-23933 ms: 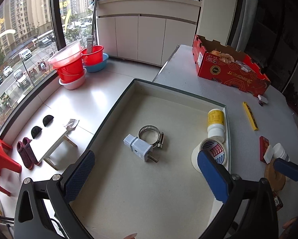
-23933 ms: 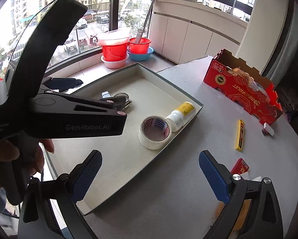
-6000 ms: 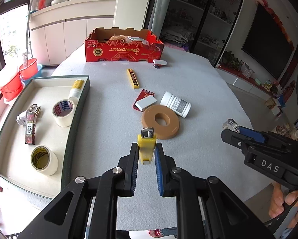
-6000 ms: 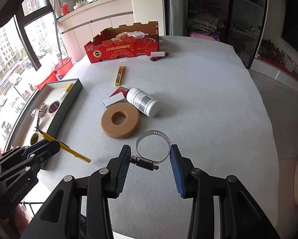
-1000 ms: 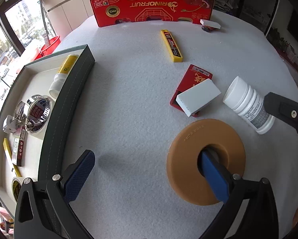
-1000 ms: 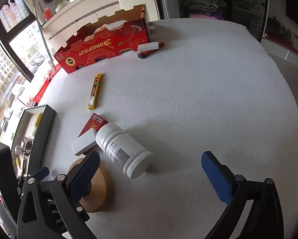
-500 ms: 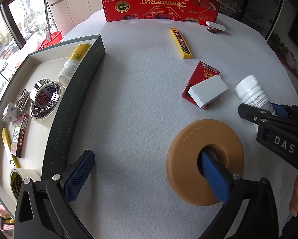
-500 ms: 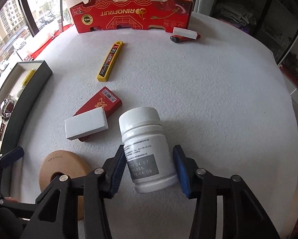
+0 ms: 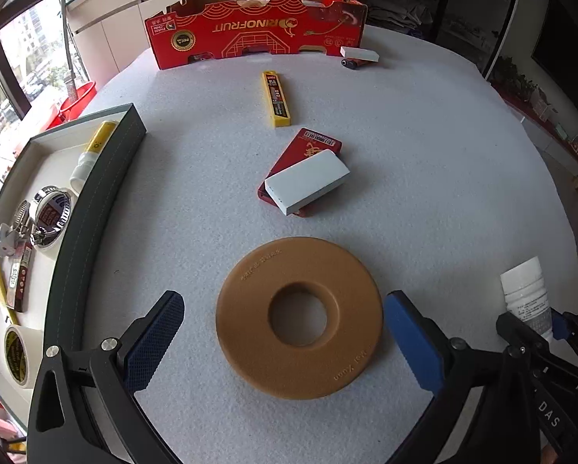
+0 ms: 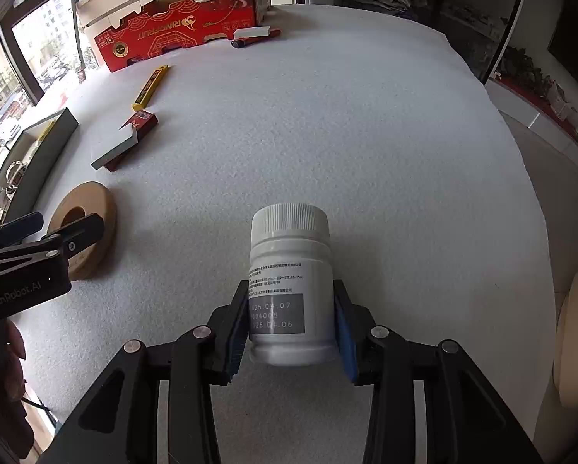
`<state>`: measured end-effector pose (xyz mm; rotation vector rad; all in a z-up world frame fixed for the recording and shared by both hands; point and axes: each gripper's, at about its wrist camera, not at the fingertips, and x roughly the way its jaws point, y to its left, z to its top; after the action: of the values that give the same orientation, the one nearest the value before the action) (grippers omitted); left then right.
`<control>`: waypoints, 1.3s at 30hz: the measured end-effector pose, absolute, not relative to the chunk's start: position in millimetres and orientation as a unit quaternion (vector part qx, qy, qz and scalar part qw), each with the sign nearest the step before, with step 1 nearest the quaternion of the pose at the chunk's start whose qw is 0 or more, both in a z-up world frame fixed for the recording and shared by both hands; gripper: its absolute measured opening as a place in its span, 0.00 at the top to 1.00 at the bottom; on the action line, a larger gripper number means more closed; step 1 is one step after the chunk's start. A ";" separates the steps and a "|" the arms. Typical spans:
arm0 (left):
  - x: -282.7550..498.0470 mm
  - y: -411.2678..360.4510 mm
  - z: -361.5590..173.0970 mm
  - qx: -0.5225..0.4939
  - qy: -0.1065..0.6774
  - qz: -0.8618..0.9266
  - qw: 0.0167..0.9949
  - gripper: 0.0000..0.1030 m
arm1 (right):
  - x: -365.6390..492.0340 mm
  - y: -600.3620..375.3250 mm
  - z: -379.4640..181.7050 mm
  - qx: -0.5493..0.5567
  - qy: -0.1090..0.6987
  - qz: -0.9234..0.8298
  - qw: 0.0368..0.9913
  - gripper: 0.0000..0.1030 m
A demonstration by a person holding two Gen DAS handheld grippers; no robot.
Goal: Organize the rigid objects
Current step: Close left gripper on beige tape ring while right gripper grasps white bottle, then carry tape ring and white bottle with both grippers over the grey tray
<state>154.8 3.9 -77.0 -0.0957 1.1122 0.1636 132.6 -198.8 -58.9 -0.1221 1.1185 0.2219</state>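
At the far left, the tray [image 9: 107, 189] sits on the grey desk [image 9: 424, 147] and holds a yellow-capped tube [image 9: 91, 154], a tape roll with hose clamps on it [image 9: 51, 214], a white plug [image 9: 4, 241], a yellow cutter [image 9: 0, 290] and a second tape roll [image 9: 18, 350]. To its right the left claw [image 9: 283, 334] stands wide open with the tan ring [image 9: 298, 323] lying flat on the desk between its blue pads, neither pad touching it. Beyond the ring, a white block [image 9: 306, 181] lies on top of a red pack [image 9: 304, 150]; farther back are a yellow knife case [image 9: 276, 98] and the red carton [image 9: 256, 29], with a small white block and pen [image 9: 358, 58] by its right end. At the right, the right claw [image 10: 291, 334] is clamped on the lower half of the white bottle [image 10: 291, 270], both pads pressed to its sides, cap pointing away.
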 end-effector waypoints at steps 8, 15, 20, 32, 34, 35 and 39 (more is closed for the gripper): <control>156.3 -2.1 -89.5 -0.043 0.513 0.067 0.854 0.00 | 129.0 -194.1 -61.0 -0.056 0.516 0.124 0.846 0.42; 148.4 -3.2 -90.0 -0.045 0.484 0.072 0.871 0.00 | 128.3 -190.7 -61.9 -0.054 0.511 0.114 0.850 0.41; 148.1 -4.2 -91.2 -0.047 0.480 0.078 0.873 0.00 | 128.1 -189.7 -62.6 -0.044 0.510 0.133 0.848 0.29; 148.9 -10.0 -86.1 -0.033 0.512 0.051 0.857 0.14 | 124.6 -176.3 -60.0 -0.079 0.527 0.129 0.836 0.53; 146.7 -11.4 -85.8 -0.031 0.514 0.044 0.856 0.14 | 123.5 -176.8 -59.8 -0.078 0.529 0.128 0.835 0.56; 144.8 -12.1 -85.6 -0.030 0.516 0.041 0.855 0.14 | 122.6 -177.6 -59.8 -0.075 0.530 0.127 0.835 0.56; 131.5 -15.8 -83.1 -0.028 0.520 0.028 0.853 0.14 | 115.4 -181.3 -57.3 -0.061 0.533 0.120 0.835 0.57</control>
<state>131.5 -15.8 -83.1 -0.0592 1.0952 0.0599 115.4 -181.3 -57.3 -0.1282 1.1287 0.2551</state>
